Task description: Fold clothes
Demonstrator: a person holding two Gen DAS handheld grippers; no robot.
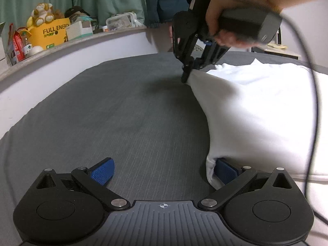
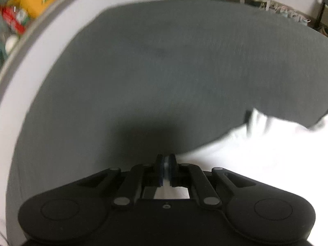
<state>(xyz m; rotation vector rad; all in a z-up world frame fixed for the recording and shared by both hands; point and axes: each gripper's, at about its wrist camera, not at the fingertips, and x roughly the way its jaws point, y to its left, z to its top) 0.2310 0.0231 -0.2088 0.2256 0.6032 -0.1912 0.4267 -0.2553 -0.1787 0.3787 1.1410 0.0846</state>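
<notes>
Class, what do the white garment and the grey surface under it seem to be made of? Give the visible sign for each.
Garment: soft matte fabric, probably cotton knit; it drapes and creases where the right gripper pinches it. Surface: matte woven or ribbed textile, judging by its fine parallel lines; fibre unclear.

Garment (image 1: 256, 106) on bed (image 1: 123, 112) (shelf (image 1: 71, 41) behind)

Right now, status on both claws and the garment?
Left claw open, one pad under white garment edge. Right claw shut on garment edge. Grey bed surface ahead, nothing blocking.
</notes>
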